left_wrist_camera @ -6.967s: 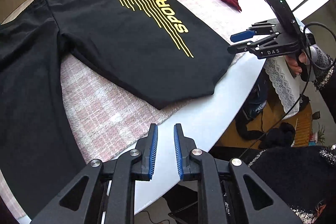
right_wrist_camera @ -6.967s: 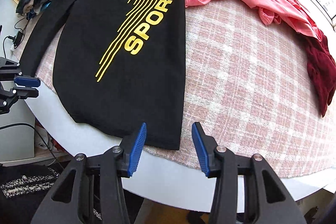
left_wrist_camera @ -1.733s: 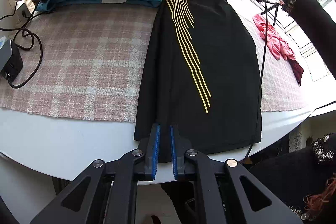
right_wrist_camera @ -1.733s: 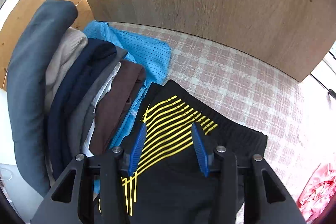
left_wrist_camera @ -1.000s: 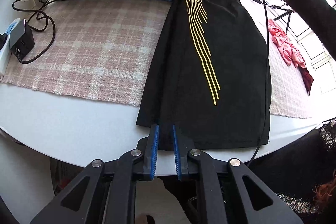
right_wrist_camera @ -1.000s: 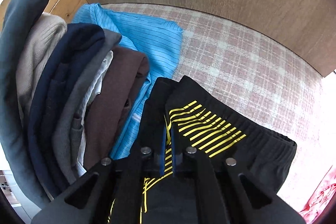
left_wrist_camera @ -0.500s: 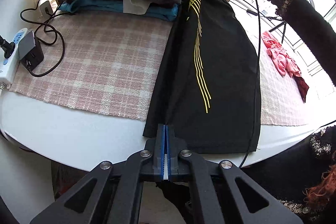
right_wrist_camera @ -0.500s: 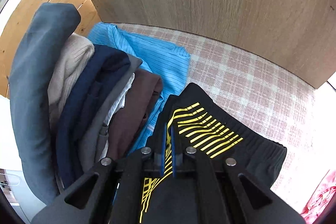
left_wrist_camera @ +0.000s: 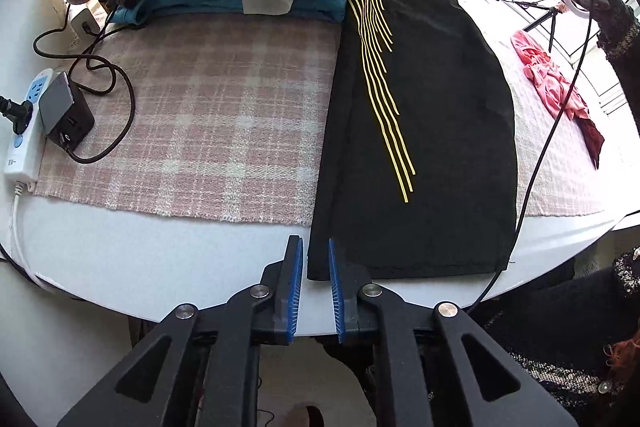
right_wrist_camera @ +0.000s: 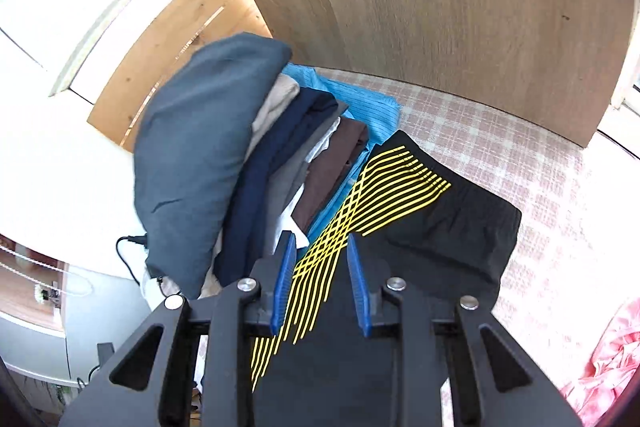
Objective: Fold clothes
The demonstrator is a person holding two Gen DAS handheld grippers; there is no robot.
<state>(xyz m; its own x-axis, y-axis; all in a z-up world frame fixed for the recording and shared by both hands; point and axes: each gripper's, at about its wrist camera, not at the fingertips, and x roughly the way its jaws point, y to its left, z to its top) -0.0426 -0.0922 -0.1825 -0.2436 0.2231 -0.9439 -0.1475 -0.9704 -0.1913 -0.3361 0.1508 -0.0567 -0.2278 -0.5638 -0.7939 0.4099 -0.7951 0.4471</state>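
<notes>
Black shorts (left_wrist_camera: 424,131) with yellow stripes lie folded lengthwise on the plaid cloth (left_wrist_camera: 208,115), hem overhanging its near edge. The left gripper (left_wrist_camera: 314,291), released, straddles the hem's left corner; the right gripper (right_wrist_camera: 320,287), also released, hangs above the waistband beside the clothes stack (right_wrist_camera: 224,171).

left wrist: low at the table edge, facing 12 o'clock along the black shorts (left_wrist_camera: 424,115).
right wrist: close above their waistband, facing the folded stack (right_wrist_camera: 240,163).
shared: shorts, stack.

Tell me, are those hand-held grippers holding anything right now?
Nothing: the left hand-held gripper and right hand-held gripper are both open, with the black shorts lying flat.
</notes>
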